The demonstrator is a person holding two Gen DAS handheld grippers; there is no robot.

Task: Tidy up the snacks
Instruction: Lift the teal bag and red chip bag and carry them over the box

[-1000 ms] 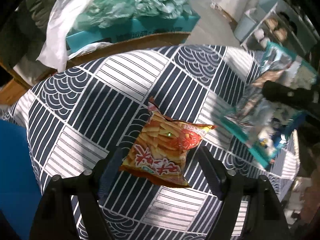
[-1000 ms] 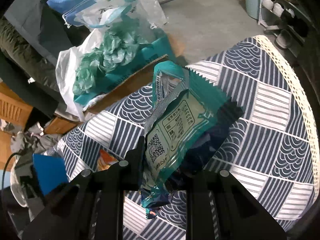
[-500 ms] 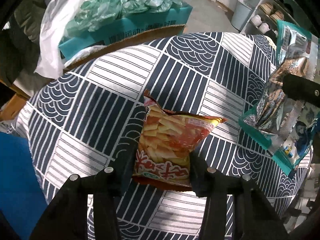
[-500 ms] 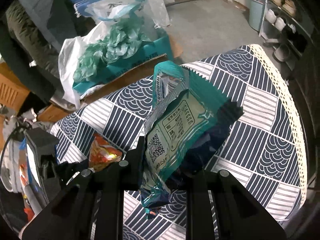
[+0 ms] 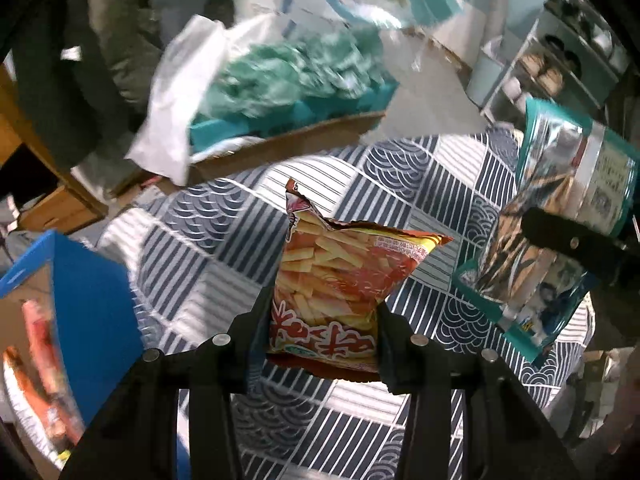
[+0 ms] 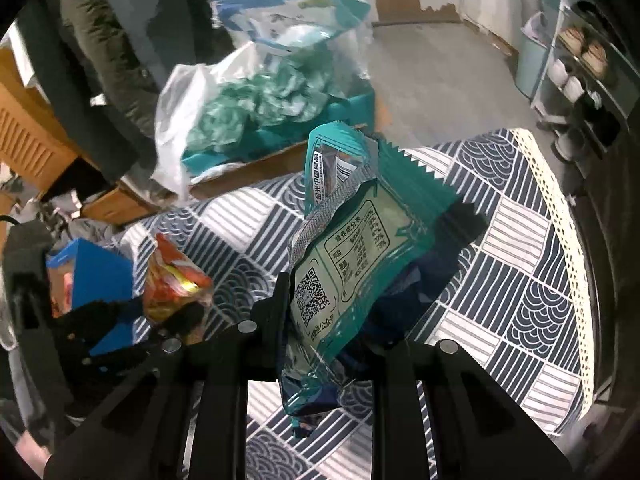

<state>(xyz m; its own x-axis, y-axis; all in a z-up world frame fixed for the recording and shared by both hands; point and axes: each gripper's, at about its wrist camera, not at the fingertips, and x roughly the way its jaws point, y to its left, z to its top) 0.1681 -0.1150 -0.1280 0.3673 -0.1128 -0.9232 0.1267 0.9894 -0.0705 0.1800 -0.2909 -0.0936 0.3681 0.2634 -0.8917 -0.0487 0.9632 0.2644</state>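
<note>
My left gripper [image 5: 322, 320] is shut on an orange-red bag of fries snack [image 5: 340, 280] and holds it above the patterned tablecloth [image 5: 224, 216]. My right gripper [image 6: 340, 312] is shut on a teal snack packet [image 6: 352, 248], held upright above the cloth. That teal packet also shows at the right of the left wrist view [image 5: 560, 216]. The orange bag and the left gripper show at the left of the right wrist view [image 6: 172, 276].
A blue box [image 5: 80, 292] holding red packets stands at the left table edge; it also shows in the right wrist view [image 6: 96, 276]. Beyond the table lie a cardboard box with teal packing [image 5: 296, 92] and a white plastic bag [image 5: 180, 92]. A shoe rack [image 6: 580, 68] stands at the far right.
My left gripper closed on the orange bag and lifted it off the cloth, swinging toward the blue box. My right gripper kept its hold on the teal packet.
</note>
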